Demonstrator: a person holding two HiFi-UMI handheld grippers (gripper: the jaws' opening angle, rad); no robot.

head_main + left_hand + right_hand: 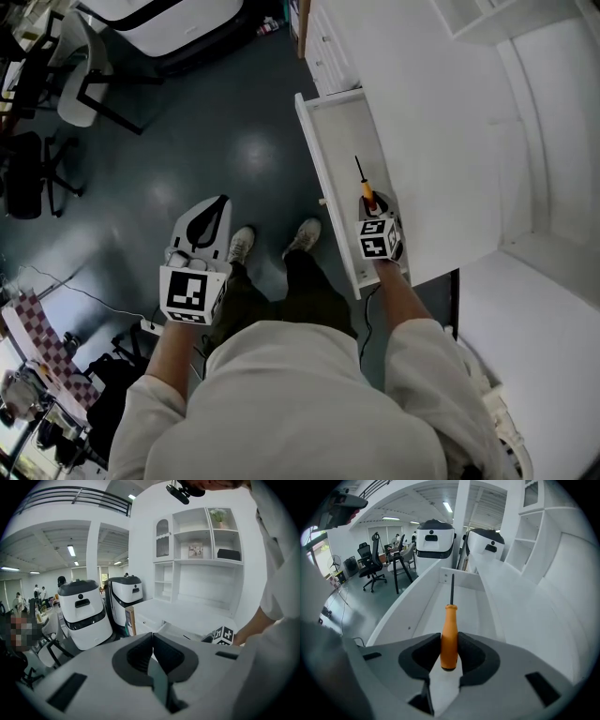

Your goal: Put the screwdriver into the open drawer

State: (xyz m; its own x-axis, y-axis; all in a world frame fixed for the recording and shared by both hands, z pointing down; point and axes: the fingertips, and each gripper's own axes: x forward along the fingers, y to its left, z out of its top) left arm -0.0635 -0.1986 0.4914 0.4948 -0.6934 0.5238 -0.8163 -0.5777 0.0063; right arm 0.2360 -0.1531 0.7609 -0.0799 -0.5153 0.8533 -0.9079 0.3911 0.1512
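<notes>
Holding the screwdriver (450,620) over the open drawer (330,141) with the right gripper (450,641).

Cannot tell whether the thin dark shaft tip touches the drawer's bottom. In the head view, loses the handle's lower end behind the marker cube (379,238) and the drawer's near end under the forearm (398,291). With the right gripper, clamps both pads on the orange handle, with the shaft pointing along the drawer toward its far wall. With the left gripper (153,637), grips nothing, jaws pressed together, well left of the drawer above the dark floor (216,122). Shows bare white drawer bottom ahead of the shaft and to both sides of it, between the two long side walls. Just right of the drawer, white countertop (441,141); left of the drawer, open floor.
</notes>
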